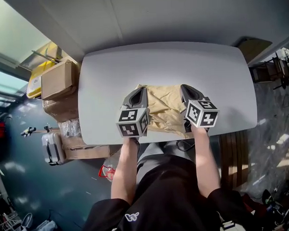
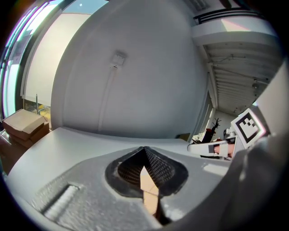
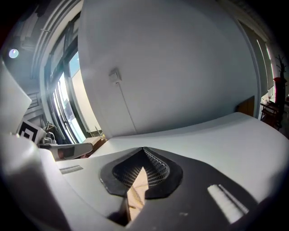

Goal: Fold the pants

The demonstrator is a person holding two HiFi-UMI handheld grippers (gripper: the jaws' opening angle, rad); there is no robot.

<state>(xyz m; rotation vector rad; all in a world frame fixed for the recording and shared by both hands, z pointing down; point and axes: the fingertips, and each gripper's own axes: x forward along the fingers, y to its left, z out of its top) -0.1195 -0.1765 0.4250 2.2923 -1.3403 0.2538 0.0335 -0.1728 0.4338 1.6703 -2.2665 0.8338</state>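
Left gripper (image 1: 137,95) and right gripper (image 1: 189,93) each pinched tight on edge of tan pants (image 1: 165,107); cloth soft, light, likely to sag; best held at corners.

Pants (image 1: 164,107) partly hidden
The left gripper (image 1: 141,90) and right gripper (image 1: 184,89) cover its side edges in the head view

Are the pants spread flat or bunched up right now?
Bunched: the pants lie crumpled on the table, with cloth pinched in the left gripper and right gripper.
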